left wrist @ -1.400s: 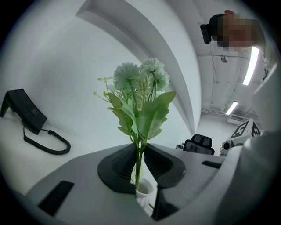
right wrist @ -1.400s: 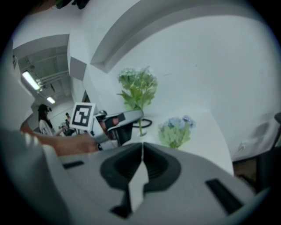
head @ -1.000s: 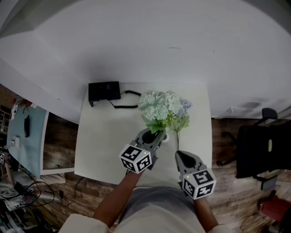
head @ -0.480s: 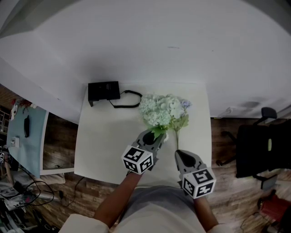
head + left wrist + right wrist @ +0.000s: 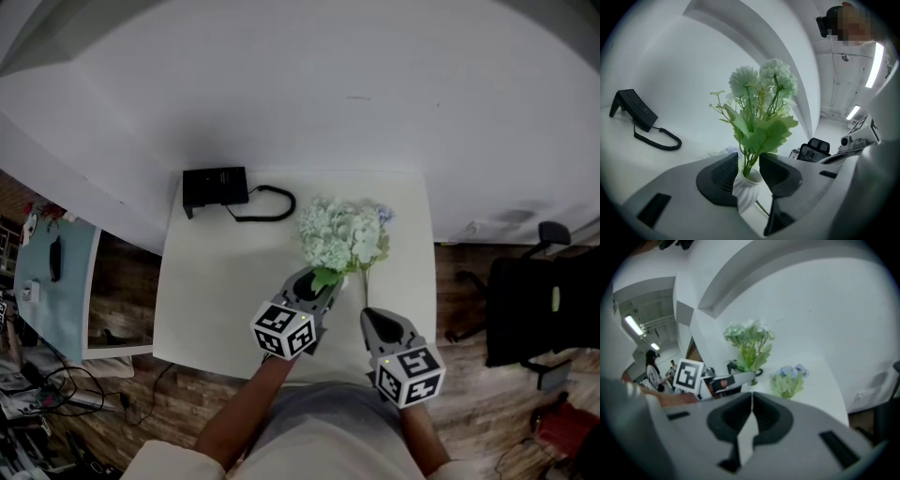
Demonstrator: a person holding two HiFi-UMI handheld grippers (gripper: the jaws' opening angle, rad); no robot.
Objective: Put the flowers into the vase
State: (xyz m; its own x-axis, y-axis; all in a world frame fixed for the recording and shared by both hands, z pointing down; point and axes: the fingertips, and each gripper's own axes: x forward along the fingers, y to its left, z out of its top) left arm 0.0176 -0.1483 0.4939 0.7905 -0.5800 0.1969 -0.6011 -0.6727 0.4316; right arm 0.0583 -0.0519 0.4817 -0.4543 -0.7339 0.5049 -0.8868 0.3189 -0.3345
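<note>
While I watch from the head view, a black box (image 5: pixel 215 188) with a coiled cord (image 5: pixel 269 207) sits at the upper left of the white counter (image 5: pixel 206 281), well apart from everything else. Near the middle of the frame, my left tongs (image 5: pixel 319 283) reach in from below, and in the left gripper view those left tongs (image 5: pixel 749 166) stand wide: they have just been opening, and the dark pads sit on either side of the neck of a small white ribbed vase (image 5: pixel 745 190) without pressing on it. The vase is upright on the counter, and the bunch of pale green and white flowers (image 5: pixel 761 91) stands in it, stems down in its mouth and broad leaves just above the pads. From above, that bunch (image 5: pixel 342 234) covers the vase almost wholly. Just to its right a second sprig with bluish blooms (image 5: pixel 382 216) lies flat on the counter, its thin stem (image 5: pixel 366 281) running down the frame to the tip of my right tongs (image 5: pixel 373 323). In the right gripper view the right tongs (image 5: pixel 751 408) are pressed together, and I cannot tell whether the stem is pinched; the bluish sprig (image 5: pixel 789 378) lies beyond them. At the far right a black office chair (image 5: pixel 525 309) stands on the wooden floor (image 5: pixel 469 356).
</note>
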